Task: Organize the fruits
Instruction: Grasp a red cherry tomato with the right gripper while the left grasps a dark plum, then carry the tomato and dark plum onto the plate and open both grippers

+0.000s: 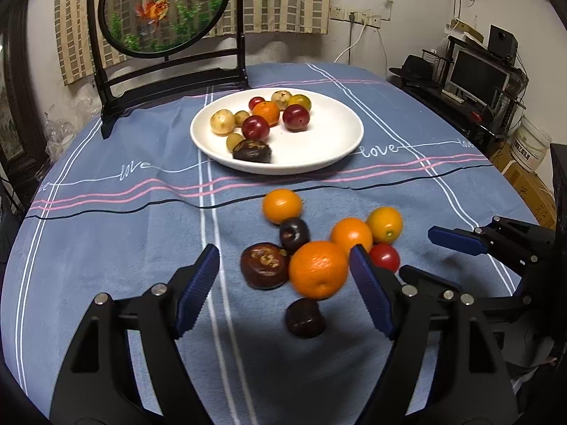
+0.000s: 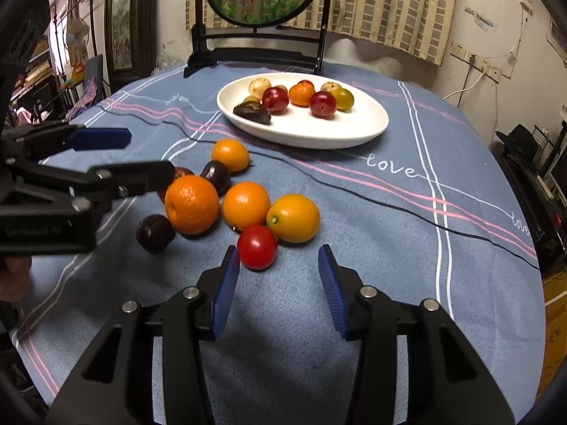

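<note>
A round worktop (image 1: 106, 233) under a blue striped cloth fills the left wrist view, with a goldfish screen on a dark stand (image 1: 166, 10) at its far edge and a white plate (image 1: 319, 141) of mixed fruit in front of it. Nearer lies a loose cluster of fruit. The left gripper (image 1: 285, 279) has its jaws spread wide and released, with nothing pressed between the pads. The large orange (image 1: 318, 270) lies between the two blue pads, close against the right-hand one, and looks blurred. A brown wrinkled fruit (image 1: 264, 265) sits just left of it, also between the jaws, and a dark plum (image 1: 305, 318) lies nearer the camera. The right gripper (image 1: 457, 241) comes in from the right edge.

In the right wrist view the same cloth and plate (image 2: 354, 134) appear, the plate farther back. The right gripper (image 2: 280, 276) holds its jaws apart, gripping nothing. The red tomato (image 2: 257, 247) lies just beyond the tip of the left-hand pad, seemingly touching it, ahead of the gap and off to its left. A yellow-orange oval fruit (image 2: 293, 217) sits just behind the tomato. The left gripper (image 2: 134, 157) reaches in from the left over the large orange (image 2: 191, 203).
</note>
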`<action>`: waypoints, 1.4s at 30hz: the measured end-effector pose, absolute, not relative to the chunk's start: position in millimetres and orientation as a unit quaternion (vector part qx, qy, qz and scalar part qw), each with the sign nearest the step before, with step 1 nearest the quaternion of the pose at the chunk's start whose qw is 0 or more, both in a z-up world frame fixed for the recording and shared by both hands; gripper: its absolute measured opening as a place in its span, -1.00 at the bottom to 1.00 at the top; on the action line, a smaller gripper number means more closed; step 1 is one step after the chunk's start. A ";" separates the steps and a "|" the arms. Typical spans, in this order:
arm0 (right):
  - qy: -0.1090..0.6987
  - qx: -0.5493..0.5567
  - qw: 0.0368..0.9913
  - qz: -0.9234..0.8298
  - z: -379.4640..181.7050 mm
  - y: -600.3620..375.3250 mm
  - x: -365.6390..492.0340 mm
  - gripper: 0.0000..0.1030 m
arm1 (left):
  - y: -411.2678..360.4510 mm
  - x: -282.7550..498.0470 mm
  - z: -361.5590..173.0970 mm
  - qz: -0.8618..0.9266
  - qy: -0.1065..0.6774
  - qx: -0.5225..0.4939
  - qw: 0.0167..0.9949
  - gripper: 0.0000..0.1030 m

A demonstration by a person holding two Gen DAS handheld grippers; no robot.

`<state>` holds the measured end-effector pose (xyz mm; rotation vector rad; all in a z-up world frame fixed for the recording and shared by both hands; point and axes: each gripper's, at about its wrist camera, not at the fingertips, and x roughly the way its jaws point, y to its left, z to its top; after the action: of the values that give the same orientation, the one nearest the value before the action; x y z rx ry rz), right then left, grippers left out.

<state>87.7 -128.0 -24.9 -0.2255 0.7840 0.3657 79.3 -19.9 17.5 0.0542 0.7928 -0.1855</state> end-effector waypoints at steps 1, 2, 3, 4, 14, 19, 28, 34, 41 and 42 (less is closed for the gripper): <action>0.381 -0.111 0.900 0.178 -26.0 -127.2 87.2 -0.10 | -16.7 78.6 16.8 -0.088 0.386 0.026 0.918 0.52; 0.384 -0.115 0.898 0.179 -27.3 -126.1 87.2 -0.10 | -12.2 77.8 15.7 -0.085 0.387 0.025 0.918 0.52; 0.388 -0.118 0.896 0.180 -28.7 -124.8 87.3 -0.10 | -9.0 78.0 14.9 -0.083 0.388 0.024 0.918 0.52; 0.390 -0.121 0.895 0.182 -29.6 -124.0 87.9 -0.10 | -5.2 77.5 13.7 -0.081 0.389 0.023 0.917 0.53; 0.420 -0.138 0.875 0.199 -44.1 -97.0 109.1 -0.11 | 8.3 66.9 5.5 -0.083 0.401 0.023 0.912 0.55; 0.416 -0.119 0.881 0.190 -40.7 -101.8 114.3 -0.44 | -0.7 61.2 -3.4 -0.100 0.416 0.032 0.903 0.55; 0.409 -0.115 0.882 0.202 -36.2 -120.2 93.9 -0.46 | -27.9 67.5 -30.1 -0.134 0.459 0.045 0.877 -0.31; 0.402 -0.111 0.886 0.203 -32.7 -128.0 89.0 -0.46 | -34.9 67.1 -30.9 -0.129 0.457 0.061 0.878 -0.41; 0.380 -0.109 0.895 0.205 -16.7 -135.5 85.9 -0.46 | -33.9 64.5 -8.8 -0.118 0.428 0.070 0.893 -0.41; 0.377 -0.109 0.897 0.205 -14.1 -136.1 85.8 -0.46 | -33.8 64.8 -3.5 -0.119 0.423 0.069 0.896 -0.41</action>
<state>85.8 -136.1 -14.1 -0.2265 0.7808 0.4247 64.8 -33.8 -3.5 0.1424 0.8772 -0.2458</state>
